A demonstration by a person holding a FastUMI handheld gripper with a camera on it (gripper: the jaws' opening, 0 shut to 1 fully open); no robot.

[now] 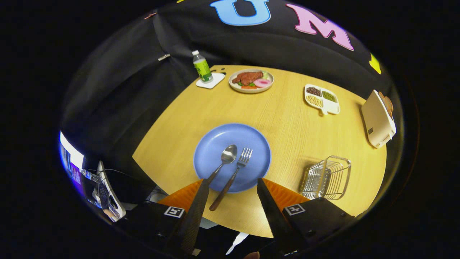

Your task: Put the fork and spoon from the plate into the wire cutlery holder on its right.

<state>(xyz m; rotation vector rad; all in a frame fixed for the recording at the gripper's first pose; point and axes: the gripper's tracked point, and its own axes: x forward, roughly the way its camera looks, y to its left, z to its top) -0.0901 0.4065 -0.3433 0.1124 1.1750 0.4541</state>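
Gripper wide open, holding nothing, hovering over the near edge of the tabletop. Fork lies between the fingers, its brown handle overhanging the blue plate rim toward the gripper; likely the first pick. Spoon sits just beside the fork, on the plate, its handle running under the left finger's tip. Both handles point at the gripper, so easy to grab lengthwise. Wire cutlery holder stands near the tabletop's near right corner, just beyond the right finger, apart from the plate, empty as far as visible. Further out: food plate, bottle on a coaster at the far edge, divided snack dish, toaster at the right edge. Task not yet started.
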